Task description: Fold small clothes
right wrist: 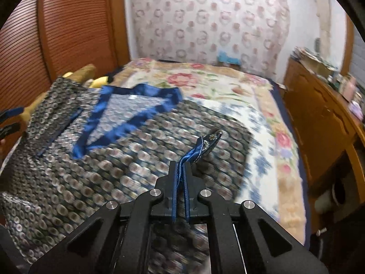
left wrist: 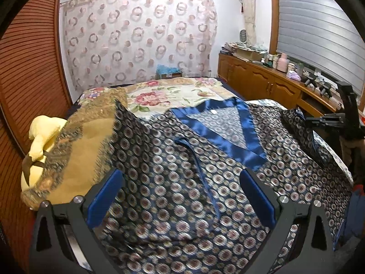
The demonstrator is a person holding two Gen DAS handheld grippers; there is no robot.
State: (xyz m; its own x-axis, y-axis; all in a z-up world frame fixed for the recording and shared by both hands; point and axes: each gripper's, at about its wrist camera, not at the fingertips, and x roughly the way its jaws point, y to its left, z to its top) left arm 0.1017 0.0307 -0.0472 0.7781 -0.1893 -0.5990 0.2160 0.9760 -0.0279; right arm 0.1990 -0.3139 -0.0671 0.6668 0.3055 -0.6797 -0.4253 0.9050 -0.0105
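Right wrist view: right hand-held gripper (right wrist: 181, 166) pinches the blue satin hem (right wrist: 182, 182) of the patterned robe (right wrist: 114, 159), which lies spread on the bed (right wrist: 228, 86). Left hand-held gripper (left wrist: 182, 182) is spread, nothing between its fingers, hovering over the robe's near-left part. Fabric looks thin, light and slippery, so it will likely slide and droop. Best hold: the trimmed edges or sleeve corners, not mid-panel.

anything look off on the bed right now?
Mostly fine. The patterned robe lies spread open on the bed, but its left edge overlaps a mustard-gold cloth instead of lying on clear bedspread. The right gripper is shut on a corner of the blue trim, lifted clear; the left gripper is open over the robe.
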